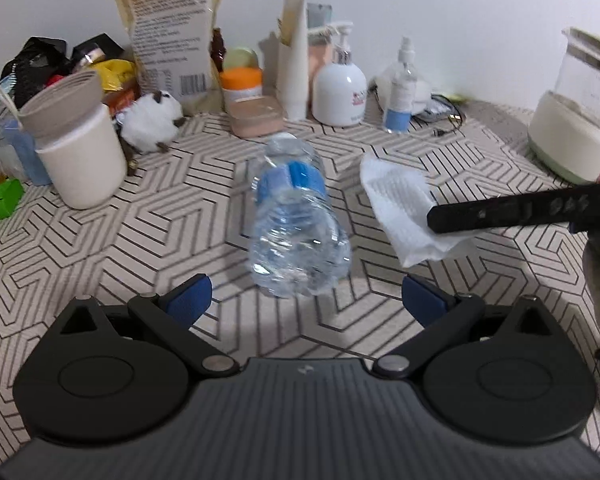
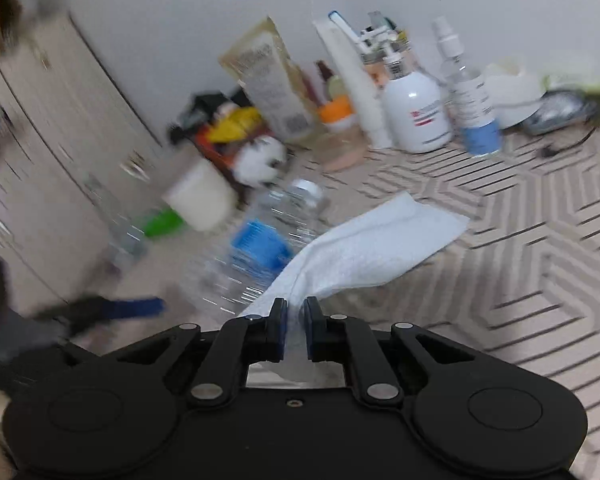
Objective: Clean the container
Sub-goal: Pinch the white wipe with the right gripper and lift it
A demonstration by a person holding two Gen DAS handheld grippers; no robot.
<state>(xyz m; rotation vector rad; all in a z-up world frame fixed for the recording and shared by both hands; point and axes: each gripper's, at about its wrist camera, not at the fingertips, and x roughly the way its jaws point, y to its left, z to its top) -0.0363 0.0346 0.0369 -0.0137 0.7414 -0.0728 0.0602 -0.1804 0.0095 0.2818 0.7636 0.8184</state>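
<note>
A clear plastic water bottle (image 1: pixel 296 216) with a blue label lies on its side on the patterned cloth, base toward my left gripper (image 1: pixel 306 300), which is open just short of it. The bottle also shows blurred in the right wrist view (image 2: pixel 260 244). My right gripper (image 2: pixel 295 320) is shut on a white cloth (image 2: pixel 364 248) that trails forward to the right of the bottle. In the left wrist view the cloth (image 1: pixel 404 208) hangs from the right gripper's black finger (image 1: pixel 500 210), right of the bottle.
A beige cup-shaped container (image 1: pixel 80 148), a plush toy (image 1: pixel 152 120), a paper bag (image 1: pixel 172 40), a white pump bottle (image 1: pixel 340 92), a spray bottle (image 1: pixel 400 88) and a kettle-like appliance (image 1: pixel 572 120) crowd the back by the wall. Cabinets (image 2: pixel 52 152) stand left.
</note>
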